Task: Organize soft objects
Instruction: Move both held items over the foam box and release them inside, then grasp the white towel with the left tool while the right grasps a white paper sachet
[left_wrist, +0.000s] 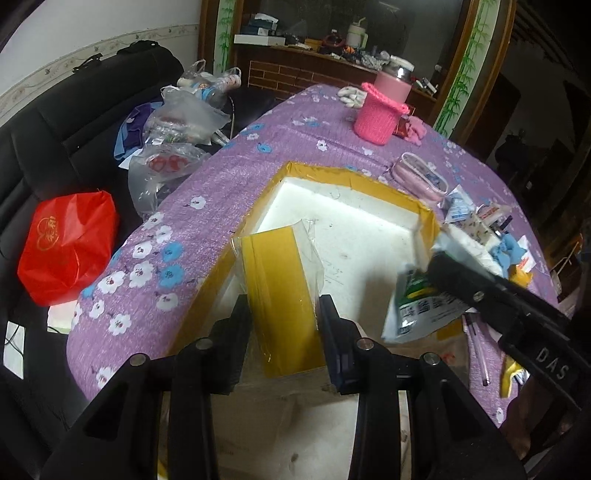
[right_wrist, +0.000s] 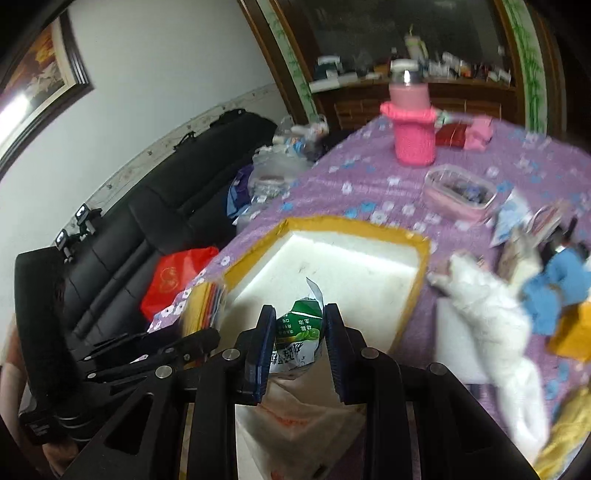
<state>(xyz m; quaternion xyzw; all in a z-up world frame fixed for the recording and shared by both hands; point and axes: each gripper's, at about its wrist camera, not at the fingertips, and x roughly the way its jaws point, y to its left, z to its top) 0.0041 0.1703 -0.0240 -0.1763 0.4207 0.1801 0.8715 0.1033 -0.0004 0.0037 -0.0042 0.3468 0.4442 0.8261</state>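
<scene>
While both claws sit over the near end of the foam box (left_wrist: 347, 236), each has smth pinched. Left gripper (left_wrist: 284, 314) is part-way open w/ its pads clamped on the sides of a yellow flap (left_wrist: 280, 291), a tape-covered piece w/ clear plastic film (left_wrist: 312, 243) sticking out its far edge. Flap stands up at the box's near-left wall, tilted a bit.

Right gripper (right_wrist: 300, 339) is narrower, jaws closed most of the way on a green-and-white packet (right_wrist: 301, 334), crumpled, printed w/ green fruit. In the left cam the same packet (left_wrist: 417, 306) hangs over the box's near-right corner, below the right claw's black fingers. Under the right claw, just this side of the box, there's a white plastic bag (right_wrist: 295, 417) w/ orange print.

Box itself: white foam inside, yellow tape round the rim, sitting on a purple flowered cloth (left_wrist: 229, 173). Inside looks bare apart from scuffs.

Right of the box, touching or just beside its wall, a pile of soft stuff: white fluffy thing (right_wrist: 491, 325), blue cloth (right_wrist: 557, 291), yellow bit (right_wrist: 572, 332), some small packets. Blurry, can't tell exactly what each is.

Past the box, a clear pink pouch (left_wrist: 423, 177) w/ small things in it. Further back, pink bottle in a knitted pink sleeve (left_wrist: 380, 118), w/ pink fabric next to it.

Left of the box, off the table: red plastic bag (left_wrist: 68, 245) on a black sofa (left_wrist: 55, 122), clear bags further along it. Wooden cabinet (left_wrist: 332, 55) at the far end.
</scene>
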